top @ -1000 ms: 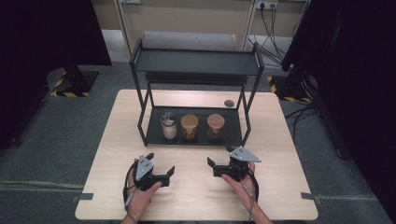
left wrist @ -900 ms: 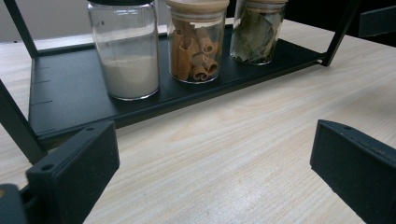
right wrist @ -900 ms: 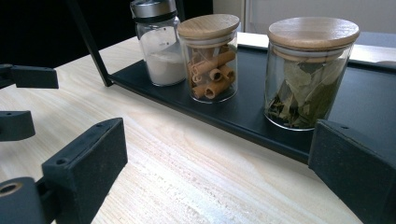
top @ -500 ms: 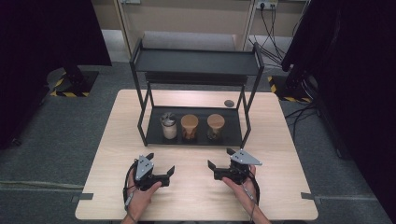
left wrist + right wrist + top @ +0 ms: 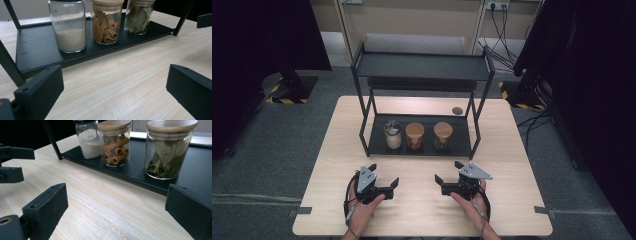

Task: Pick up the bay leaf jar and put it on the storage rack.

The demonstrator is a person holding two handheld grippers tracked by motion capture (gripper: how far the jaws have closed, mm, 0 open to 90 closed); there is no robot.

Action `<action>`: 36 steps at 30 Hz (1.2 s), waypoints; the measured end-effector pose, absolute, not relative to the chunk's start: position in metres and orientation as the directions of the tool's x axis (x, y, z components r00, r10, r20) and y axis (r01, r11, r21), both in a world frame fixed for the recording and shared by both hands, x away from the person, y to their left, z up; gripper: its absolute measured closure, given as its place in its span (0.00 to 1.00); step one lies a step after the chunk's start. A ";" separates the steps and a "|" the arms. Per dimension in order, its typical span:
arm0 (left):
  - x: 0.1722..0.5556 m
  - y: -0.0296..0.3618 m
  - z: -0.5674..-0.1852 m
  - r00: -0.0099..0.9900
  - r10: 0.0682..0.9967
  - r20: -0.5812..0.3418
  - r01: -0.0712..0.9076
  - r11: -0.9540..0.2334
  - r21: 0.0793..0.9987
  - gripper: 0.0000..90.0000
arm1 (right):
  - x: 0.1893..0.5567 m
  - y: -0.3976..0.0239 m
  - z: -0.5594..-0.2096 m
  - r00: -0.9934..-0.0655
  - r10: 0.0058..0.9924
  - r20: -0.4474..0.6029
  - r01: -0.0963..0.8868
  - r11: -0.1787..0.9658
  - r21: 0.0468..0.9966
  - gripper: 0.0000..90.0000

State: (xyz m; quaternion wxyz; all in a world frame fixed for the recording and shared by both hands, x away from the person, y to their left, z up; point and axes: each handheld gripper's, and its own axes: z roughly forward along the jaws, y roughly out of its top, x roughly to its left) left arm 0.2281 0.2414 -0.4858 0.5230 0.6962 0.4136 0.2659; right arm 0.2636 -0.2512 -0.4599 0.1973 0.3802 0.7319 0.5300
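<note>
Resting on the counter (image 5: 422,210), the left gripper (image 5: 384,181) and right gripper (image 5: 447,172) gape wide, empty. Beyond them, three jars, powder (image 5: 393,135), cinnamon (image 5: 415,135), bay leaves (image 5: 442,135), stand untouched on the rack's lower tray (image 5: 377,147); nothing looks begun.

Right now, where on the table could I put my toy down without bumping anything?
The bare wood of the table between the left gripper and the right gripper is free, and so are the strips beside the rack. The rack's top shelf is bare too. Its bottom tray is crowded in the middle: the powder jar, cinnamon jar and leaf jar stand close together.
</note>
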 end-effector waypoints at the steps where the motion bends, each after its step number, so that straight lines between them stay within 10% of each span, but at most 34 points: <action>1: 0.228 0.241 -0.486 0.516 0.854 -0.063 0.298 -0.111 0.948 0.01 | 0.264 -0.251 -0.460 -0.633 0.765 0.116 0.350 0.150 0.925 0.06; 36: 0.227 0.242 -0.487 0.520 0.853 -0.057 0.290 -0.112 0.950 0.01 | 0.264 -0.250 -0.463 -0.632 0.767 0.110 0.358 0.164 0.919 0.06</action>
